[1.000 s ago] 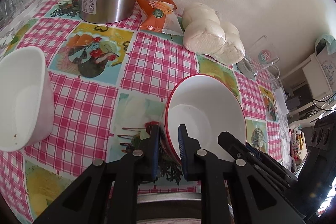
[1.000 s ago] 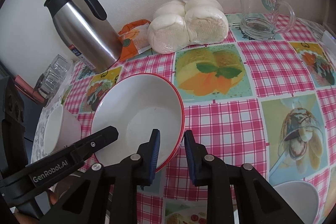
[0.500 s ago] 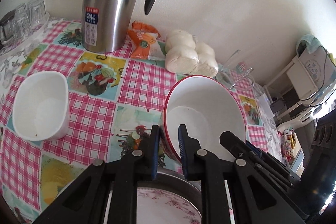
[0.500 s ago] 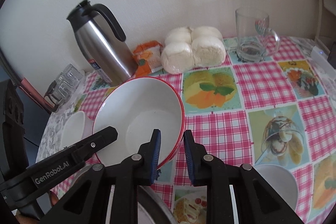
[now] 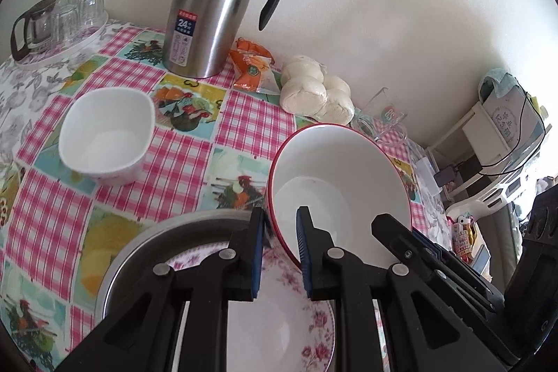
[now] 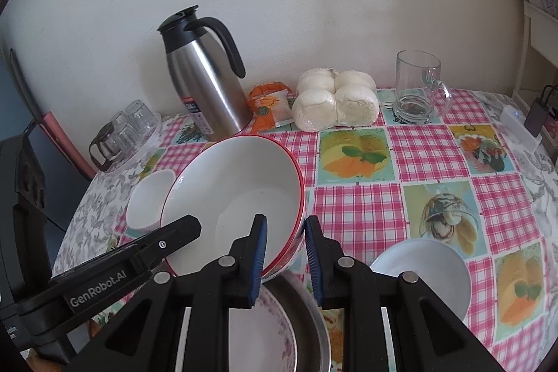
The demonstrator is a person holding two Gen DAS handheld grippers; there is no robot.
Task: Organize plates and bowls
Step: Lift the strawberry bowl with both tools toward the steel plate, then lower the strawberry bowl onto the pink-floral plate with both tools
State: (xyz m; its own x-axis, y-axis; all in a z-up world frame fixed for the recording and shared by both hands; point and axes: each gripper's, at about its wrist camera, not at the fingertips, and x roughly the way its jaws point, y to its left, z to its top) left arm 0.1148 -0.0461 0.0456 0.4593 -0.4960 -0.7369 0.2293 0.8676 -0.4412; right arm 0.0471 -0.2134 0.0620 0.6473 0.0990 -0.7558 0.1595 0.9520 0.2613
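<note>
A large white bowl with a red rim (image 5: 340,176) (image 6: 240,190) is held in the air by both grippers. My left gripper (image 5: 280,244) is shut on its left rim and my right gripper (image 6: 286,253) is shut on its right rim. Below it a floral plate (image 5: 279,330) (image 6: 261,333) lies in a metal pan (image 5: 139,253) (image 6: 314,330). A small white square bowl (image 5: 106,131) (image 6: 148,201) stands on the checked tablecloth to the left. A pale round bowl (image 6: 423,271) stands to the right.
A steel thermos jug (image 5: 212,6) (image 6: 205,82), an orange snack packet (image 5: 253,65), wrapped white buns (image 6: 336,103) and a glass mug (image 6: 416,88) line the wall. A tray of glasses (image 5: 55,20) stands at the far left corner. Shelving (image 5: 502,128) stands beyond the table's right edge.
Both grippers have lifted the red-rimmed bowl off the table and drawn it back toward me. It now hangs over the metal pan with the floral plate.
</note>
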